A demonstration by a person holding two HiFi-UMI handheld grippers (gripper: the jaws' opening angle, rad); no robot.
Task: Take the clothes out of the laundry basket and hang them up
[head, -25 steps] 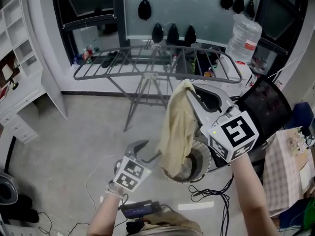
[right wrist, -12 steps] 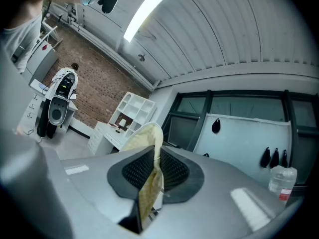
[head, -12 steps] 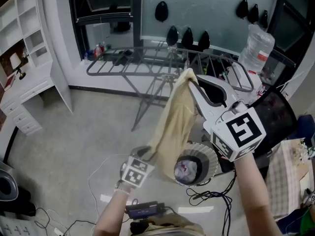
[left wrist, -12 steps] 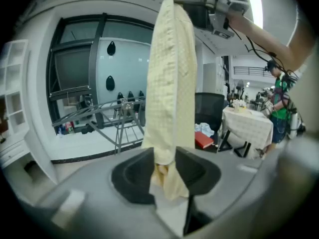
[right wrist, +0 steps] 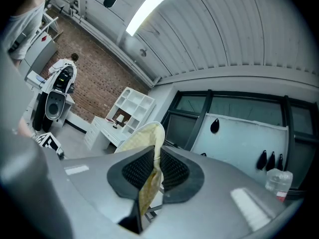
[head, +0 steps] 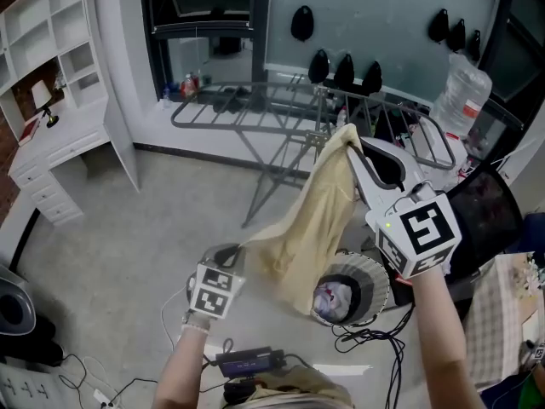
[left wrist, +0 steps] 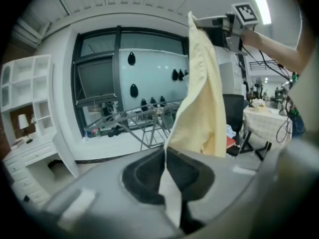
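Nearest the person, the left gripper (head: 233, 252) sits low above the floor (head: 111, 254). Its jaws have just closed, and they now pinch a lower corner of the garment (head: 311, 224), a thin fold of which shows between the pads in the left gripper view.

The garment is pale yellow, light and soft. It stretches on a diagonal from that low corner up to the right, and its loose middle sags in folds. The sagging part hangs just above and in front of the round laundry basket (head: 372, 273), which stands on the floor with a crumpled, colourful item (head: 328, 297) inside.

Higher and to the right, the right gripper (head: 352, 141) holds the garment's top edge. Its jaws are nearly together, with a bunched ridge of cloth clamped between the ribbed pads.

Beyond them stands a grey metal drying rack (head: 255, 113). To its right is a large water bottle (head: 461, 92), and white shelves (head: 51, 54) line the left wall.
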